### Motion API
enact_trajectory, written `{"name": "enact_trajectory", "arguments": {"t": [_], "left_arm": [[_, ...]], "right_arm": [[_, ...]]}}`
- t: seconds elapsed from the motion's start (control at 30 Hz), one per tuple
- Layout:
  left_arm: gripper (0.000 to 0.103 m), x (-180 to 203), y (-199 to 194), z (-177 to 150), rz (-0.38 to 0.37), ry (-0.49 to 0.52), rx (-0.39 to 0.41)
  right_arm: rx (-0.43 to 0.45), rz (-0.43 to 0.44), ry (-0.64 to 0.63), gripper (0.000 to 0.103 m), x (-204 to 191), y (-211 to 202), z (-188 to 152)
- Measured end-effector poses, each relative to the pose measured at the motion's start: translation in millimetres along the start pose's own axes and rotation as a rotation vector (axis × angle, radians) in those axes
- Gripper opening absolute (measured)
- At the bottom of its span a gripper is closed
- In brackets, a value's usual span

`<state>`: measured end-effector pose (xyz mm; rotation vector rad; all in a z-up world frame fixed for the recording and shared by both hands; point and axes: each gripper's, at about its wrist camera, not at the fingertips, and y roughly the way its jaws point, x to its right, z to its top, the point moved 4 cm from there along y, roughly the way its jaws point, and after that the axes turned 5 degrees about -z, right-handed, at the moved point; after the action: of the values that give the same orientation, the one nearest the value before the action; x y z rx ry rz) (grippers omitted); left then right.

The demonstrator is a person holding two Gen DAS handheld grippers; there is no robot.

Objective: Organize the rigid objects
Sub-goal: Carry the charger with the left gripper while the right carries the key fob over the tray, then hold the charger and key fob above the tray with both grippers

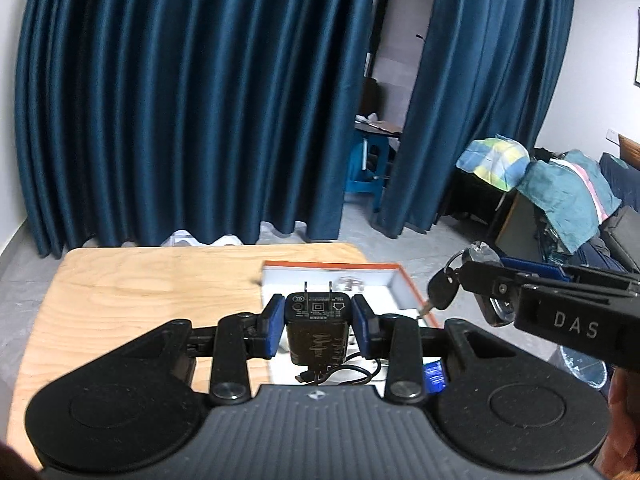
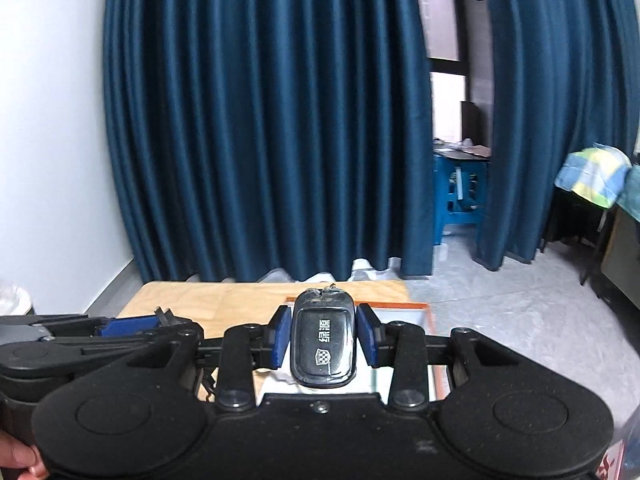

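Black charger and key fob, each clamped and held above the open box.

Left hand-held gripper (image 1: 319, 328) pinches the black charger (image 1: 318, 330), long axis running away, prongs forward; right hand-held gripper (image 2: 324, 340) pinches the key fob (image 2: 323, 346) lengthwise, key (image 1: 440, 292) dangling. White box (image 1: 404, 284) lies just ahead and below on the wooden surface (image 1: 152, 280), nearer the left hand.

Pale wood grain is shown on the desk (image 1: 120, 280); matt black plastic on the charger (image 1: 316, 328), glossy plastic on the key fob (image 2: 323, 344), and soft cloth folds on the curtain (image 1: 180, 100).
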<state>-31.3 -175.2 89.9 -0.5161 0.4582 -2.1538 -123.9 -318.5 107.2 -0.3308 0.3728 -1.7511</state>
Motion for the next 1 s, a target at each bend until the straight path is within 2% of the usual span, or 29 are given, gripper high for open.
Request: {"name": "enact_trajectory", "arguments": {"t": [0.33, 1.0], "left_arm": [[0.036, 25, 23, -2, -0.006, 0.028, -0.035], [0.036, 42, 29, -1, -0.017, 0.059, -0.049]], "right_arm": [[-0.007, -0.02, 0.064, 0.044, 36, -5, -3], [-0.01, -0.004, 0.069, 0.044, 39, -10, -5]]}}
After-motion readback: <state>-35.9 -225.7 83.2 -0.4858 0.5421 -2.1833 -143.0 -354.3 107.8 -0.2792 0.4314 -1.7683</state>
